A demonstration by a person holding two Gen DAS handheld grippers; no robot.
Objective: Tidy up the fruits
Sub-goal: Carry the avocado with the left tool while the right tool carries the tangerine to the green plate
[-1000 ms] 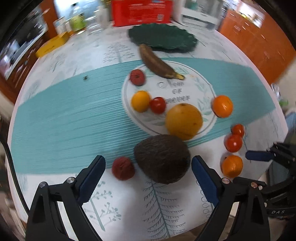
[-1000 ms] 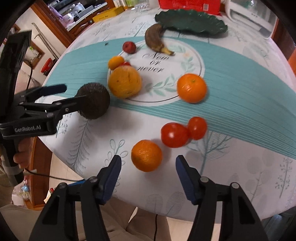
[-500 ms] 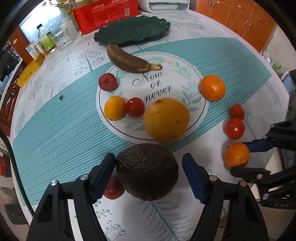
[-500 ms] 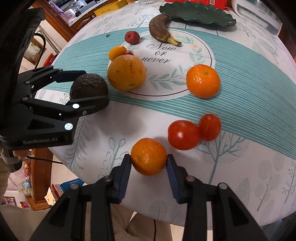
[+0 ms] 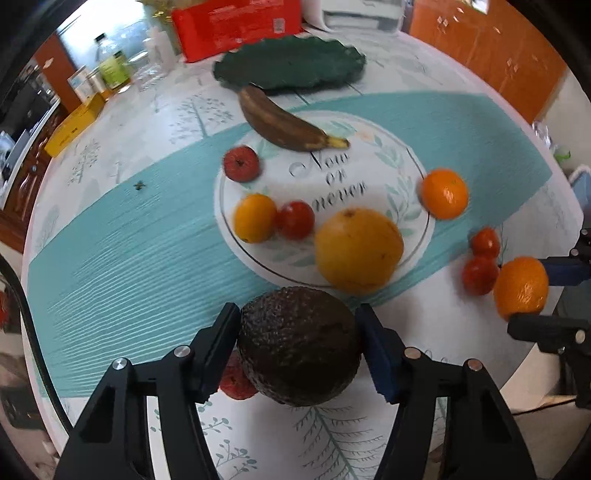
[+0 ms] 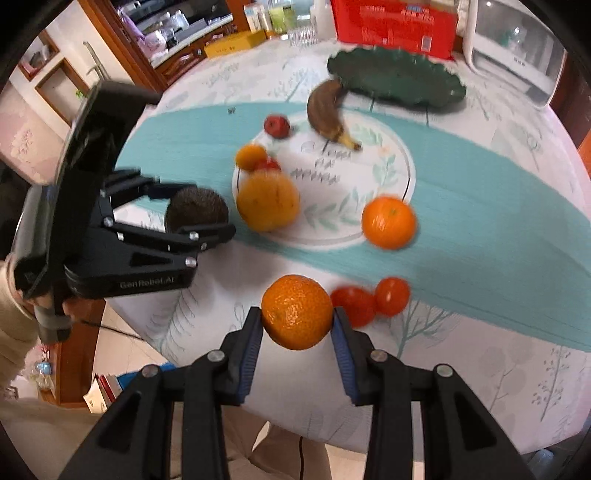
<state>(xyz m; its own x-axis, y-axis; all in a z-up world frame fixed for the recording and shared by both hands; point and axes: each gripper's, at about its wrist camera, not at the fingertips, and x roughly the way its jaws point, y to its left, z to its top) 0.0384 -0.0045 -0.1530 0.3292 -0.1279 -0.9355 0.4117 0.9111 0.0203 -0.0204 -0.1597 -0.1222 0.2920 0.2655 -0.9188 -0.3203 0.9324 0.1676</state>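
A dark, bumpy avocado (image 5: 299, 347) sits between the blue pads of my left gripper (image 5: 299, 328). Its jaws are closing and both pads touch the fruit's sides. My right gripper (image 6: 297, 325) is shut on a small orange (image 6: 297, 312), held a little above the tablecloth. The left wrist view shows that orange (image 5: 521, 288) at the right edge. A green leaf-shaped plate (image 5: 291, 62) lies at the far side, with a brown banana (image 5: 284, 125) in front of it. A large yellow orange (image 5: 358, 251), another small orange (image 5: 445, 194) and two tomatoes (image 6: 369, 302) lie on the cloth.
A small red fruit (image 5: 232, 380) lies half hidden under the avocado. A yellow-orange fruit (image 5: 255, 218), a tomato (image 5: 295, 219) and a red fruit (image 5: 240, 164) sit left of the printed circle. A red box (image 5: 236, 26), bottles and a yellow box line the far edge.
My left gripper came down around the avocado and its jaws narrowed onto it. My right gripper shut on the small orange and lifted it off the cloth.
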